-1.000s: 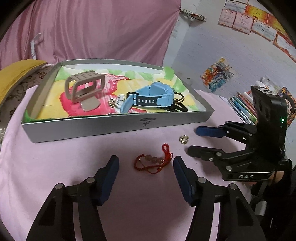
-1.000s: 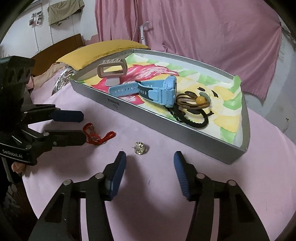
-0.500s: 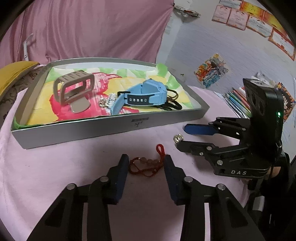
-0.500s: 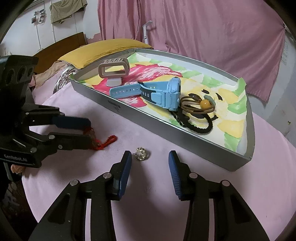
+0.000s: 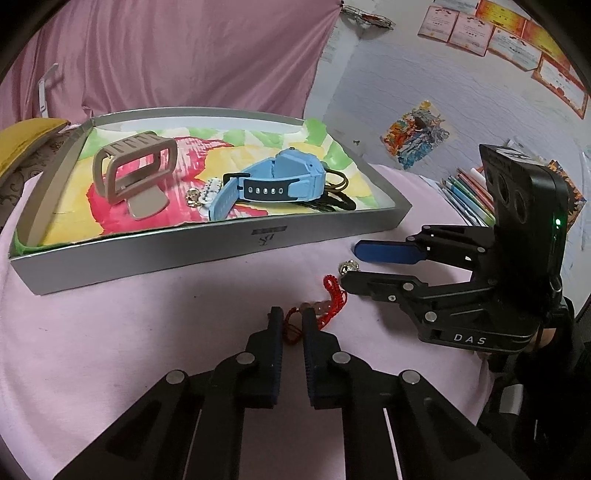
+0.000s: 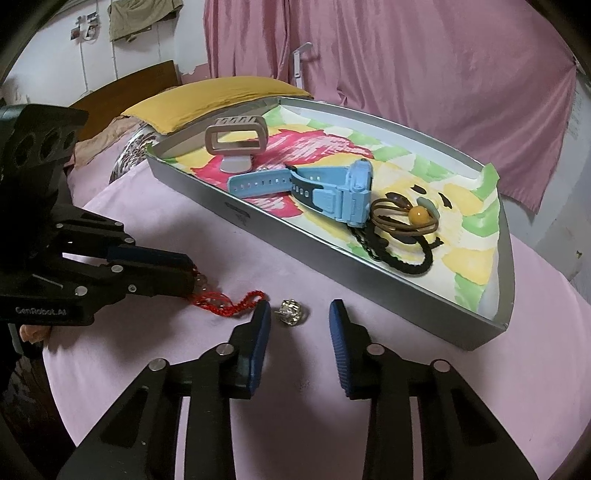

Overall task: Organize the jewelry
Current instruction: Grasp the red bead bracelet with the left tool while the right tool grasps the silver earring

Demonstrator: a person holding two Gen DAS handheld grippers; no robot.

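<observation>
Both grippers have narrowed: left gripper (image 5: pixel 293 320) pinching the red braided cord bracelet (image 5: pixel 325 306); right gripper (image 6: pixel 300 318), unclenched, closing around the small silver bead charm (image 6: pixel 290 312), which could roll away.

Behind the desk (image 5: pixel 110 350), draped in pale pink cloth, a pink curtain (image 5: pixel 177 55) across most of the back. To one side, a whitish textured wall (image 5: pixel 388 81) with a row of framed certificates (image 5: pixel 498 33) up high and a colourful picture (image 5: pixel 415 134) taped lower down. Below, a fan of coloured books or folders (image 5: pixel 469 192). On the other side, a yellow pillow (image 6: pixel 214 98) on a patterned bedspread (image 6: pixel 129 155), a dark wooden headboard (image 6: pixel 125 83), and a garment (image 6: pixel 144 14) hung on a white wall (image 6: pixel 55 55). Soft, even indoor light.
</observation>
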